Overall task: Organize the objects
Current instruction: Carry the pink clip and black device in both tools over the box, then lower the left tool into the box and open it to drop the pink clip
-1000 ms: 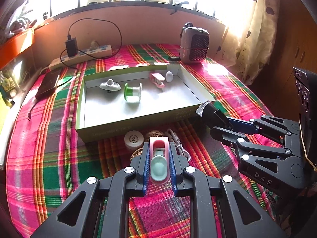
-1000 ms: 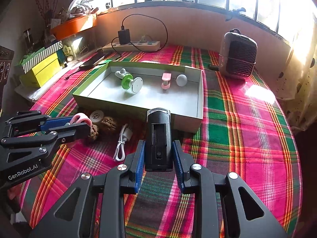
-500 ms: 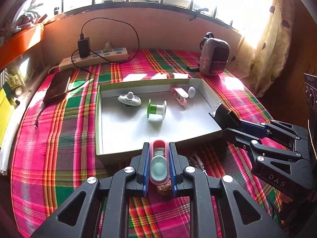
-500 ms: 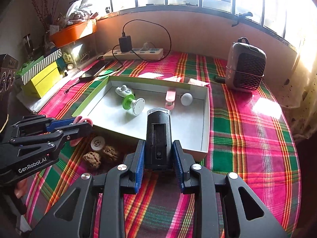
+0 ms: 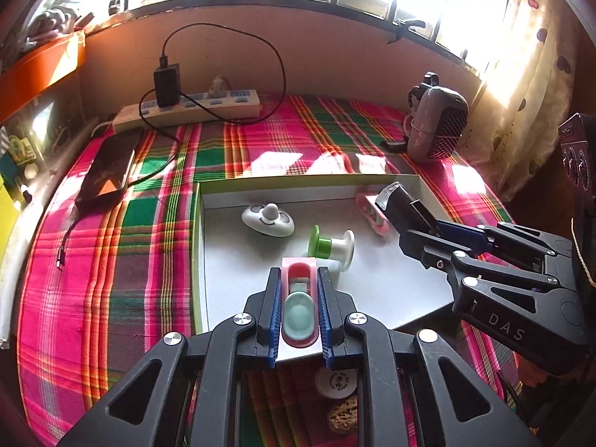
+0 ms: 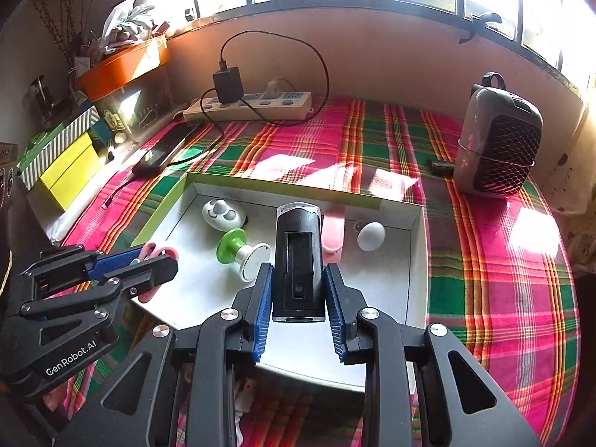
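we are partway through: our left gripper (image 5: 298, 303), jaws clamped on a pink and mint clip (image 5: 298, 307), and our right gripper (image 6: 298, 290), jaws clamped on a black flashlight (image 6: 298, 257), both hang over the shallow box (image 5: 298, 180), neither item set down yet. inside lie a white smiley toy (image 5: 267, 219), a green and white spool (image 5: 331, 247), a pink clip (image 6: 332, 234) and a white egg (image 6: 370, 235). left on the table's plaid cloth (image 5: 111, 260): a white disc (image 5: 337, 381), a walnut (image 5: 342, 415).
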{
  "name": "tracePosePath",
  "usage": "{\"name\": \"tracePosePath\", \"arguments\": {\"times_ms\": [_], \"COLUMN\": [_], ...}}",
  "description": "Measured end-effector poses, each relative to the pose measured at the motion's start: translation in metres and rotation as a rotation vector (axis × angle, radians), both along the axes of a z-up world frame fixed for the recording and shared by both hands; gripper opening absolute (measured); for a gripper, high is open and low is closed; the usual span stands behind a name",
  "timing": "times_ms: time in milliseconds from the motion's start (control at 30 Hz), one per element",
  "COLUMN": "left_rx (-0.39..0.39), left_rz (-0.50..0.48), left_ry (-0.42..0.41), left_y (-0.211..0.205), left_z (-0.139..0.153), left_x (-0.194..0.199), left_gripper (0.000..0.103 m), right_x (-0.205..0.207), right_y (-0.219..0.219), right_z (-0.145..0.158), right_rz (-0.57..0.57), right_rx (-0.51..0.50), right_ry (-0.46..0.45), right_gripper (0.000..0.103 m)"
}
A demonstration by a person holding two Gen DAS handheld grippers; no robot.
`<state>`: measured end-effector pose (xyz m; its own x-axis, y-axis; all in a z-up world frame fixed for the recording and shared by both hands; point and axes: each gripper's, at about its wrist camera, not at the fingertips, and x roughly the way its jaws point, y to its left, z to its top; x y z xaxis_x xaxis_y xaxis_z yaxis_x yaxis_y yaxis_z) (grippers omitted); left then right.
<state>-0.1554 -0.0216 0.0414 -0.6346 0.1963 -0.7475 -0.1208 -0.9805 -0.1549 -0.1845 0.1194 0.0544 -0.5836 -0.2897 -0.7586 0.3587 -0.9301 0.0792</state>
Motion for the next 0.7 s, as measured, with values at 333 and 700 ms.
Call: {"name": "tracePosePath", "arguments": {"times_ms": [333,700], "left_rx": [-0.025,-0.038], "left_rz": [0.027,0.03], "left_ry": [-0.023,-0.038], "left_y": [-0.004,-0.005], "left_z": [-0.013,-0.023], "left_x": [-0.023,-0.037], "left_gripper": [0.016,0.016], "right_x": [-0.027,-0.041], "right_y": [-0.011,-0.017], "right_z": [-0.014,-0.026], "right_rz": [0.021,0.029], "right_rx": [-0.007,0.005], "right_ry": [-0.052,-0.081], "right_gripper": [0.029,0.029]}}
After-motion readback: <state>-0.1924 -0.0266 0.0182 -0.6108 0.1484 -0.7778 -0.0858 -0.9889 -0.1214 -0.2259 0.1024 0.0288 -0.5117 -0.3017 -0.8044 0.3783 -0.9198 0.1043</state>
